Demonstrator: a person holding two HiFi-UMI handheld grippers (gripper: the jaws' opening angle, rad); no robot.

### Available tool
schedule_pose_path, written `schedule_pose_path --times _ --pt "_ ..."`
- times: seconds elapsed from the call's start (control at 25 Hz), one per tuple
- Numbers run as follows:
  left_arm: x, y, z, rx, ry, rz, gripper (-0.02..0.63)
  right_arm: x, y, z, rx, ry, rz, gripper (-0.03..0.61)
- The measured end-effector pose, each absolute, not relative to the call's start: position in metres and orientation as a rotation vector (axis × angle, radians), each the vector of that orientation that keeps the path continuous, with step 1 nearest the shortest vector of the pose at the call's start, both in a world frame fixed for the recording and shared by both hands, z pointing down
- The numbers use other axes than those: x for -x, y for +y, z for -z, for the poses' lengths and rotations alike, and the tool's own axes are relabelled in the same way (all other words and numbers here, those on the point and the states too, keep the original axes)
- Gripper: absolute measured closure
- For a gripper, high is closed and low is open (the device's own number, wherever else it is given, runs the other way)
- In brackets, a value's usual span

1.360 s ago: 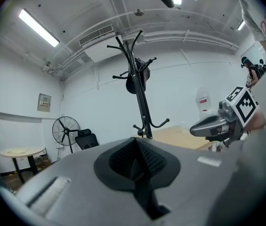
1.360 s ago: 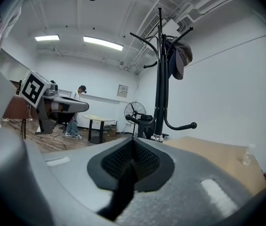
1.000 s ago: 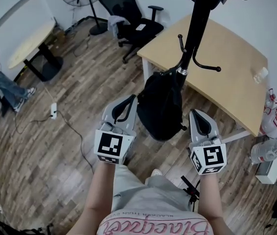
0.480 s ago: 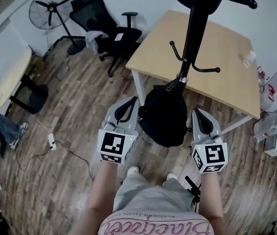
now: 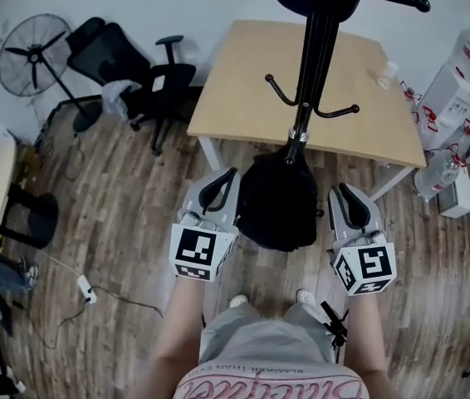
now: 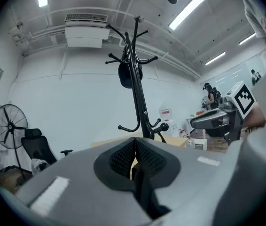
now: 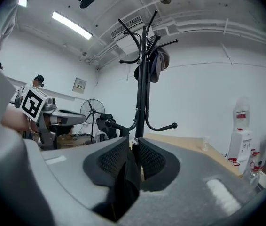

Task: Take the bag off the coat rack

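Fingers point(image 6: 121, 157) of left gripper point(image 5: 232, 173) meet, those of right gripper point(image 5: 340, 188), just opening slightly, hold nothing, flanking bag point(image 5: 278, 206) at 9 and 3 o'clock.

We see view swung: coat rack point(image 5: 311, 65) pole, earlier leaning, now near upright at frame centre. Worktop point(image 5: 243, 81) slid from right side to upper centre. Chair point(image 5: 127, 65) and fan point(image 5: 31, 56) shifted to upper left. Water dispenser point(image 5: 459, 81) newly in view, upper right. Bag point(image 5: 278, 206) slightly lower in frame. Right gripper point(image 5: 345, 193) jaws just been opening: slim gap, only rack pole showing through it from behind.
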State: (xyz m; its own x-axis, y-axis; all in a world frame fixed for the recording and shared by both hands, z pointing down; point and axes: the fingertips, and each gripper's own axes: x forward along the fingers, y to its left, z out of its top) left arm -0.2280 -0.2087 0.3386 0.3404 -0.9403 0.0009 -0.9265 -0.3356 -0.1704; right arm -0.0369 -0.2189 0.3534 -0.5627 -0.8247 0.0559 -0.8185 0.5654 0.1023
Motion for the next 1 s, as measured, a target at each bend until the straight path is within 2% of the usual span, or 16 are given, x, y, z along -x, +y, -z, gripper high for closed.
schedule_pose_path --times 0.08,0.24,0.28,0.36,0.44,0.52,1.0 --pt "0.23 -0.211 -0.342 2.486 1.684 0.147 0.575 0.04 -0.215 -0.356 -1.44 -2.667 0.102 0.466" --pt "0.231 -0.215 -0.346 2.535 1.627 0.141 0.522 0.04 -0.21 -0.356 -1.507 -2.659 0.062 0.307" --pt "0.232 -0.216 -0.347 2.546 1.625 0.132 0.486 0.04 -0.209 -0.355 -1.527 -2.668 0.046 0.251" --pt "0.237 -0.219 -0.348 2.562 1.629 0.108 0.355 0.04 -0.208 -0.352 -1.571 -2.69 0.018 0.132" --pt "0.242 -0.222 -0.35 2.58 1.63 0.087 0.247 0.043 -0.208 -0.352 -1.611 -2.694 0.003 0.07" --pt "0.244 -0.224 -0.354 2.606 1.615 0.091 0.173 0.047 -0.208 -0.356 -1.628 -2.669 0.005 0.063" --pt "0.253 -0.242 -0.406 2.731 1.558 0.17 0.187 0.066 -0.222 -0.407 -1.636 -2.551 -0.077 0.064"
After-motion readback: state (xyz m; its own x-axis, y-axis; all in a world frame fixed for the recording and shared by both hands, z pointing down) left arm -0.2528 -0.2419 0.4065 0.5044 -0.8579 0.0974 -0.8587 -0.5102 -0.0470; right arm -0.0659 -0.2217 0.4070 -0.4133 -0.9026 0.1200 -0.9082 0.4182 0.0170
